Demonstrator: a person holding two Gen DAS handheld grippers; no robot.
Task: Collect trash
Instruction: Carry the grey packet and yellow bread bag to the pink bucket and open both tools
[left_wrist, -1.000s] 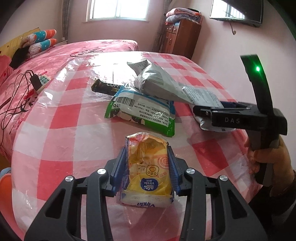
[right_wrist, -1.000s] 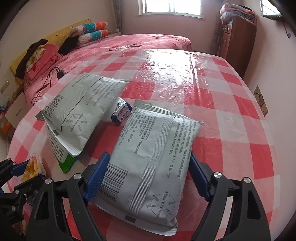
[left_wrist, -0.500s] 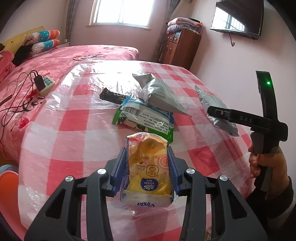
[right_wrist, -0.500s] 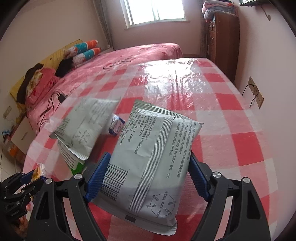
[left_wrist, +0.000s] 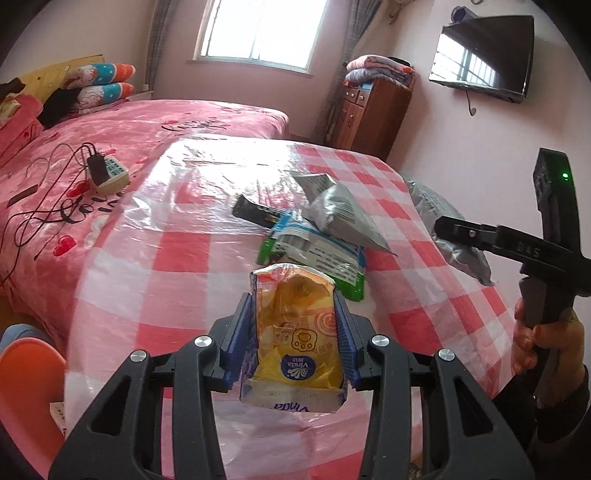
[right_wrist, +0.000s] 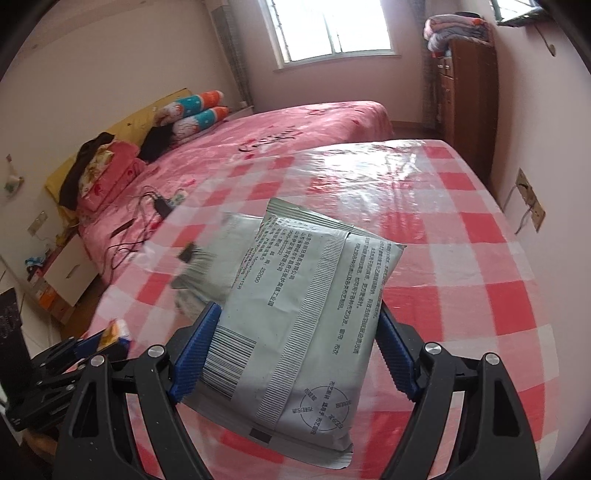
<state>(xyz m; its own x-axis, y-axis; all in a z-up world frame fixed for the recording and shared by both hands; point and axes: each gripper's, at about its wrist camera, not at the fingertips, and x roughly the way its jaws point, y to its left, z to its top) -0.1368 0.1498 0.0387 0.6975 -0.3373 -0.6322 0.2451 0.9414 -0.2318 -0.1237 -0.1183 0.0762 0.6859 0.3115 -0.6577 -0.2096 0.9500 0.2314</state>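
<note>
Wrapper pile (left_wrist: 317, 236) blocks table (left_wrist: 147, 280) centre; left and far cloth bare, passable. Right: cabinet (right_wrist: 467, 99), wall close.

Left gripper (left_wrist: 293, 325): black skeletal frame with cut-outs, silver screw heads, ribbed blue pads. Right gripper (right_wrist: 295, 350): same build. From left wrist camera: right unit's black handle, white "DAS" lettering, green light lit; dark sleeve (left_wrist: 561, 413) at wrist.

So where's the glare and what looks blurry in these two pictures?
Left wrist view: window glare washes out the far end of the plastic-covered checked tablecloth. Right wrist view: similar sheen there; the grey packets lying behind the held silver printed pouch are motion-smeared.
</note>
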